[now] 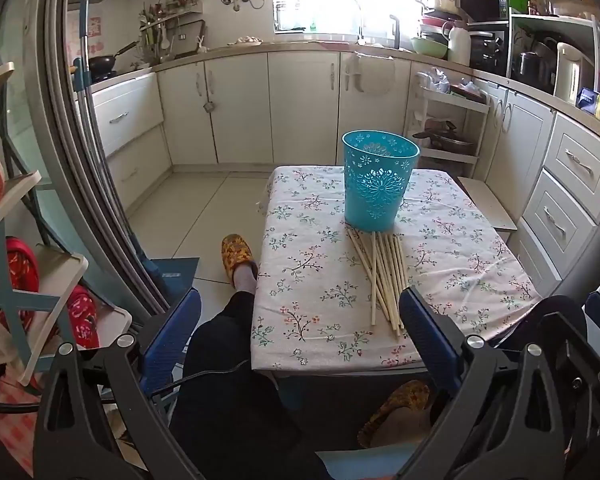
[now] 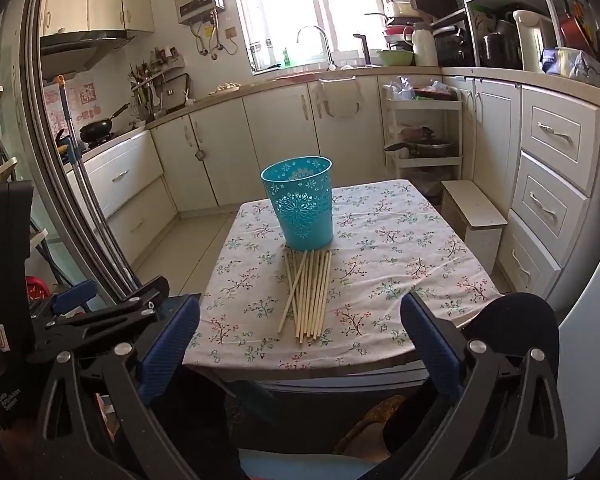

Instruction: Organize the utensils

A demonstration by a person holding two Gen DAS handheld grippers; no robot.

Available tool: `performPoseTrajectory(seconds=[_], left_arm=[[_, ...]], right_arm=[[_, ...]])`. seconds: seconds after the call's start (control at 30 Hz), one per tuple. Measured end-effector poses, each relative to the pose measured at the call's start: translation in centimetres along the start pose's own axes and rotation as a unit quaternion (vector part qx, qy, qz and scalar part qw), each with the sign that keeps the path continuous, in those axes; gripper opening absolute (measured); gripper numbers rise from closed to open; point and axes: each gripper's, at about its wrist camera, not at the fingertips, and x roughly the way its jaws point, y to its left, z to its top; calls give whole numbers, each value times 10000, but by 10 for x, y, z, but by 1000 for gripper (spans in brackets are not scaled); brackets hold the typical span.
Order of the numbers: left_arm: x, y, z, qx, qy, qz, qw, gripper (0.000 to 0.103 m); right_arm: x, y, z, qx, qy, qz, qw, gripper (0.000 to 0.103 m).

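Observation:
A teal perforated plastic bucket (image 1: 377,182) (image 2: 301,204) stands upright at the middle of a small table with a floral cloth (image 1: 312,280) (image 2: 400,280). Several pale wooden chopsticks (image 1: 382,276) (image 2: 310,294) lie in a loose bundle on the cloth just in front of the bucket. My left gripper (image 1: 300,336) hangs open, short of the table's near-left edge, with nothing between its blue fingers. In the right wrist view my right gripper (image 2: 300,340) is open too, held before the near edge, with the chopstick ends lying between its fingers farther on.
A person's dark-clothed legs and yellow slipper (image 1: 238,256) are at the table's left. White kitchen cabinets (image 2: 260,152) line the back and right. A low white stool (image 2: 474,210) stands right of the table, a folding rack (image 1: 16,240) at far left.

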Motion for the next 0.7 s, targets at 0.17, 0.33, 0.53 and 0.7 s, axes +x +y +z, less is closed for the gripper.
performPoseTrajectory(seconds=[0.17,0.33,0.53,0.7], left_arm=[[-1,1,2,0,22,7,10000,95],[-4,5,2,-27,11,-4,10000,95],[-2,0,3,-11,28,6,10000,95],[-3,0,3,0,30,5,10000,95]], right_arm=[[3,-2,-1,12,59,19,10000,97],[4,11,-3,8,16,6,10000,97],[3,9,-2,20,28,6,10000,97],[3,8,1,27,59,4,10000,97]])
